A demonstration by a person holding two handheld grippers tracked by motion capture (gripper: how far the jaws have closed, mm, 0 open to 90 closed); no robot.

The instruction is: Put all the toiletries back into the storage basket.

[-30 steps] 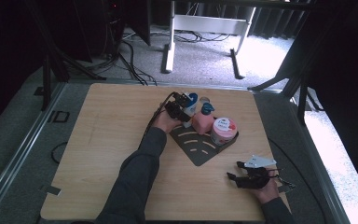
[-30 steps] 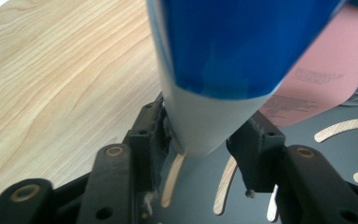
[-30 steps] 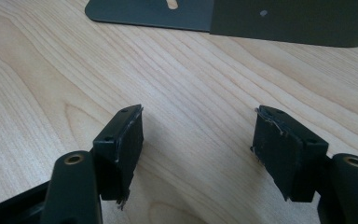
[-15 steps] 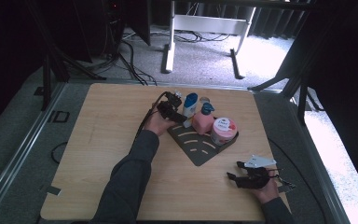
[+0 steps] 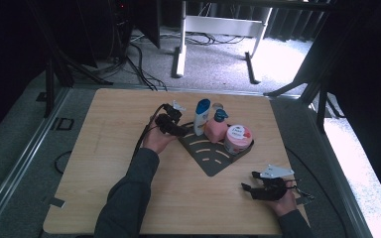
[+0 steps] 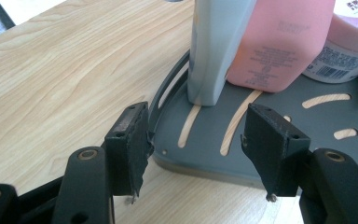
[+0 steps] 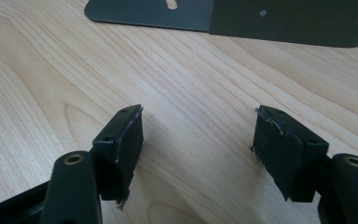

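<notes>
Pink rectangular plastic bottle: block of small grey print on side facing left gripper view, too fine and blurred to read. White-and-pink round tub: barcode with dark small-print lines on white lower band, dark lettering at top edge of pink part, all unreadable. Same tub's pink lid in high view: white patch with dark marks, illegible. White-and-blue tall bottle: no readable label.

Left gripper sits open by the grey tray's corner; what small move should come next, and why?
Probably ease the left gripper forward and close on the white-blue bottle: its jaws are open, empty, and the bottle stands just ahead on the grey tray.
</notes>
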